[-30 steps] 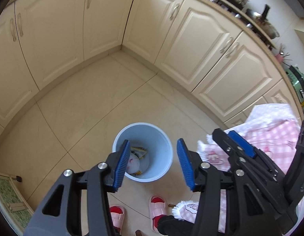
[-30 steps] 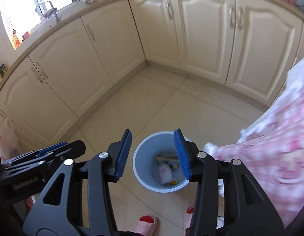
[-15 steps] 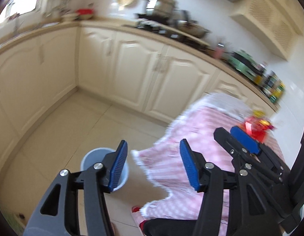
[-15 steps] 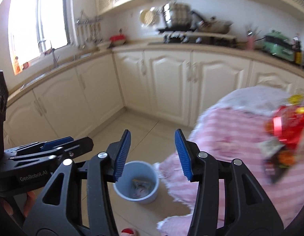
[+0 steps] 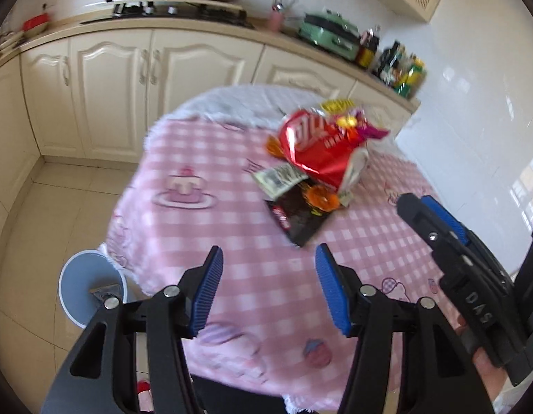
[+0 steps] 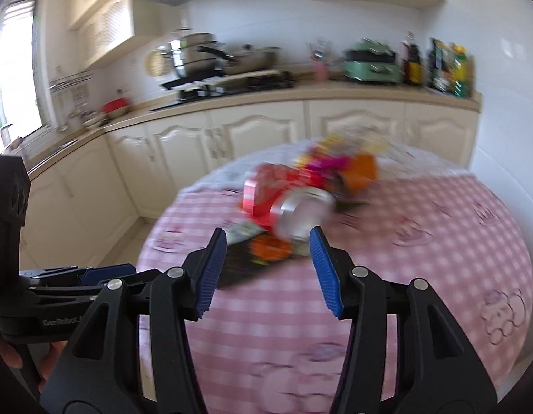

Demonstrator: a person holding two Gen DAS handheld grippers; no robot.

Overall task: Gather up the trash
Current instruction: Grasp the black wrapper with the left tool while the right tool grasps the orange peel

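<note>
Now both grippers hang above the table [image 5: 197, 234], empty; the left gripper [image 5: 266, 286] and right gripper [image 6: 266, 272] each stand with jaws spread; I judge the step is reaching for more trash [image 5: 318, 158], heaped toward the table's far side, the bin [image 5: 73, 286] on the floor at its left edge; next, close on one wrapper; the black wrapper [image 5: 297, 217] lies flat, long axis pointing toward the left gripper.

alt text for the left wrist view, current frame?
The open, empty left gripper hovers over a pink checked tablecloth, aimed at a pile of snack wrappers topped by a red bag. The right gripper enters from the right. A blue trash bin stands on the floor at lower left, cream kitchen cabinets behind.
</note>
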